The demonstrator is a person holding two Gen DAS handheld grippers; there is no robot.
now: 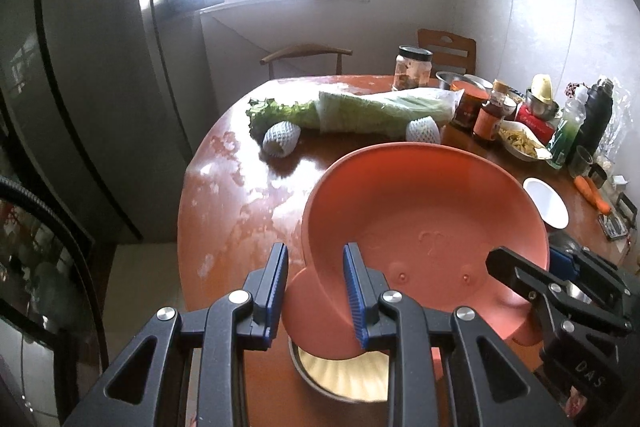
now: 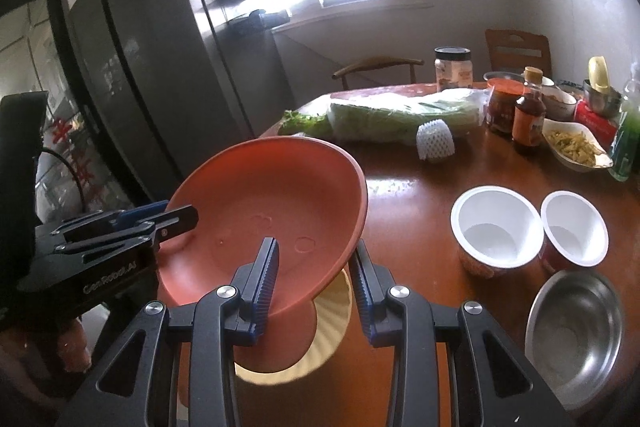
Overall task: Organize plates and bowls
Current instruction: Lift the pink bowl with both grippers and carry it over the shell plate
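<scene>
A large orange bowl (image 1: 424, 211) hangs tilted above the brown round table (image 1: 240, 195), held on two sides. My left gripper (image 1: 316, 267) is shut on its near wall, one blue pad inside and one outside. My right gripper (image 2: 316, 263) is shut on the rim of the orange bowl (image 2: 264, 195) at the other side. Each gripper shows in the other's view: the right gripper (image 1: 520, 267) at the bowl's right rim, the left gripper (image 2: 176, 219) at its left rim. Under the bowl lies a cream ribbed plate (image 2: 332, 319), partly hidden; in the left wrist view that plate (image 1: 344, 375) sits in a metal dish.
Two white cups (image 2: 496, 227) (image 2: 574, 231) and a steel bowl (image 2: 576, 331) stand to the right. A bagged cabbage (image 1: 384, 111), foam-netted fruit (image 1: 280, 139), a jar, bottles and food dishes crowd the far side. A small white dish (image 1: 546, 203) lies right. A dark fridge (image 2: 140, 67) stands left.
</scene>
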